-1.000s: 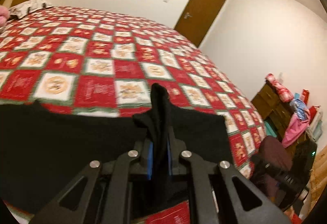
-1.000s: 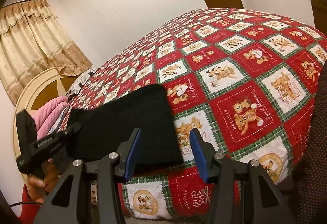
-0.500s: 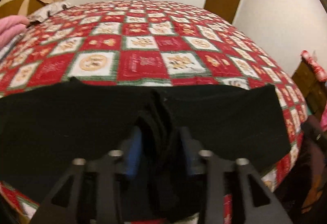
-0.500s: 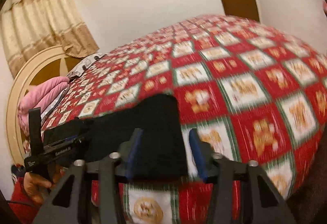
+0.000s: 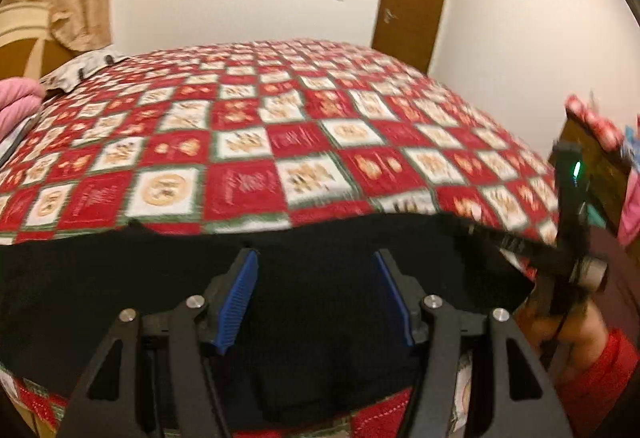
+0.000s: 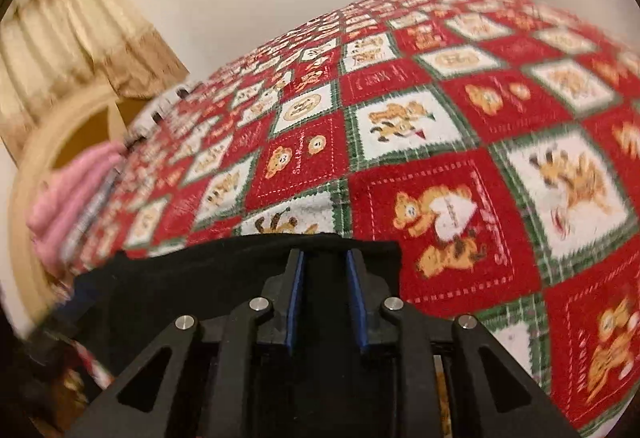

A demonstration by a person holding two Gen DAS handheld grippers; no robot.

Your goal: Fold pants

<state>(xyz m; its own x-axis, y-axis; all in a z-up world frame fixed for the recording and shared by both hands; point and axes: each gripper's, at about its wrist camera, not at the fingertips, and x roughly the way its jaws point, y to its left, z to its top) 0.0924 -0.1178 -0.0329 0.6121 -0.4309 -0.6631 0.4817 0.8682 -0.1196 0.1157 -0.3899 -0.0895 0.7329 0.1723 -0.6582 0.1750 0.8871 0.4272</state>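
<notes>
The bed (image 5: 304,142) carries the black pants (image 5: 120,286) flat along its near edge, laid out for folding. The left gripper (image 5: 316,294) is opening over the cloth, holding nothing. The right gripper (image 6: 324,294) is closing at their corner, cloth between its pads, likely for the next fold.

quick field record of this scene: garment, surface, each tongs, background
garment: black pants lying flat at the near edge of the bed
surface: red and white patchwork quilt
left tongs: jaws opening, apart over the pants, nothing pinched
right tongs: jaws closing, pants fabric between the pads, near the garment's right corner
background: brown door, beige curtain, pink bedding
</notes>
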